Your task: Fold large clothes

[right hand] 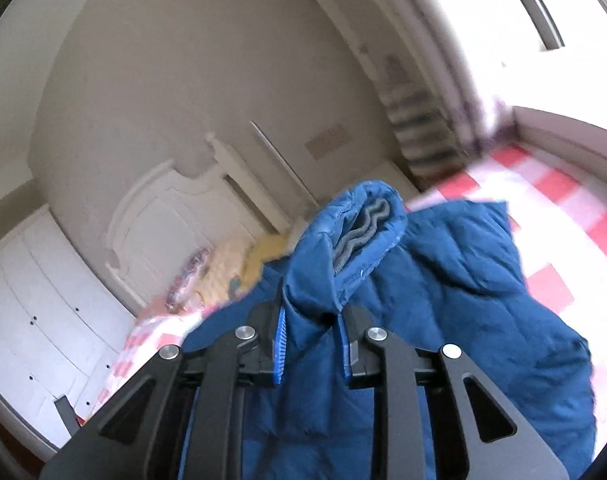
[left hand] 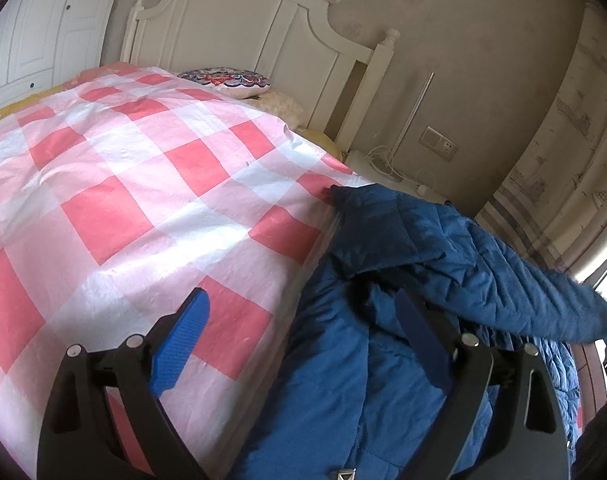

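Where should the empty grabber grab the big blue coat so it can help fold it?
The right gripper already pinches one sleeve near its cuff. The open left gripper could probably take the blue jacket where the other sleeve sticks out to the right, coming from above, since that thick quilted ridge sits raised and free rather than flat on the checked bedspread.

jacket (left hand: 343, 380) | blue, quilted and padded | lay crumpled at the near right edge of the bed, partly hanging over the side | one sleeve (left hand: 523, 284) was stretched out to the right | cuff (right hand: 359, 228) with grey ribbed lining was raised, pinched just below its opening
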The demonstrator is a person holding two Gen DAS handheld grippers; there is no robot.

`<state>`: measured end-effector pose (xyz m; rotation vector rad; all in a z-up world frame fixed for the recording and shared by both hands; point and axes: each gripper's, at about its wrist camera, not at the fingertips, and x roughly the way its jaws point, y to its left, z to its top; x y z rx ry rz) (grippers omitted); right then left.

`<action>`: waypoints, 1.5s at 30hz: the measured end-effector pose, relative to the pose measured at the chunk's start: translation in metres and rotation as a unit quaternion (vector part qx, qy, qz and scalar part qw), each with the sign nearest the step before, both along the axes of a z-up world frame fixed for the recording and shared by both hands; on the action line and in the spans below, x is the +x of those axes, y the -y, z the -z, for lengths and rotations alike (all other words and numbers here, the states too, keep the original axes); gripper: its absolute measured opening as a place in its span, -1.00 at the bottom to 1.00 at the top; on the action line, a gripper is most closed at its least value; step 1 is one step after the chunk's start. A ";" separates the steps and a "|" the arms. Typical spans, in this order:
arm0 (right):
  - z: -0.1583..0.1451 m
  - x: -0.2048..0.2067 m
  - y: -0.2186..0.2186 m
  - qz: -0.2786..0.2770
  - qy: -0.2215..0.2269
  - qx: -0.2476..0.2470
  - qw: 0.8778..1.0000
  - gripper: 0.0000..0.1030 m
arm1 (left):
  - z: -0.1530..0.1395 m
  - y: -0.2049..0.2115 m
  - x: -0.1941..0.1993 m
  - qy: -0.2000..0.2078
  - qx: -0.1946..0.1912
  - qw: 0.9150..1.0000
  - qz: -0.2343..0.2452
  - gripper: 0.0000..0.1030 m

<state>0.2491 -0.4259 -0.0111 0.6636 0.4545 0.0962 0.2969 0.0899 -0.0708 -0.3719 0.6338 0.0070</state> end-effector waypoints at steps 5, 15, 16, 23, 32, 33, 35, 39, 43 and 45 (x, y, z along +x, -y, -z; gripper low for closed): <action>0.060 0.009 0.016 0.016 -0.121 0.037 0.992 -0.45 | 0.001 0.000 0.001 -0.002 -0.003 1.000 -0.001 0.83; -0.015 0.000 -0.013 0.079 -0.042 -0.138 0.986 -0.11 | 0.001 0.000 0.002 -0.004 -0.002 1.000 -0.001 0.84; -0.018 0.011 -0.027 0.059 -0.040 -0.170 0.983 -0.11 | 0.001 0.000 0.001 -0.004 -0.002 1.000 -0.002 0.84; 0.024 0.077 -0.060 -0.014 -0.156 -0.283 0.946 0.08 | -0.003 0.000 -0.001 -0.004 -0.001 1.000 0.002 0.84; 0.044 0.073 -0.048 -0.018 -0.154 -0.248 0.956 0.11 | -0.092 0.032 0.047 0.050 0.000 0.997 0.055 0.96; 0.044 0.073 -0.049 -0.017 -0.155 -0.250 0.956 0.11 | -0.097 0.048 0.064 0.039 0.015 0.997 0.071 0.96; 0.043 0.073 -0.051 -0.018 -0.158 -0.253 0.954 0.13 | -0.094 0.075 0.093 0.010 0.034 0.995 0.098 0.96; 0.044 0.075 -0.050 -0.026 -0.160 -0.250 0.955 0.22 | -0.050 0.121 0.140 -0.084 0.069 0.985 0.132 0.96; 0.044 0.076 -0.051 -0.035 -0.160 -0.249 0.955 0.33 | -0.014 0.145 0.150 -0.117 0.147 0.974 0.122 0.96; 0.044 0.076 -0.052 -0.037 -0.160 -0.250 0.954 0.36 | -0.024 0.153 0.147 -0.123 0.162 0.971 0.124 0.96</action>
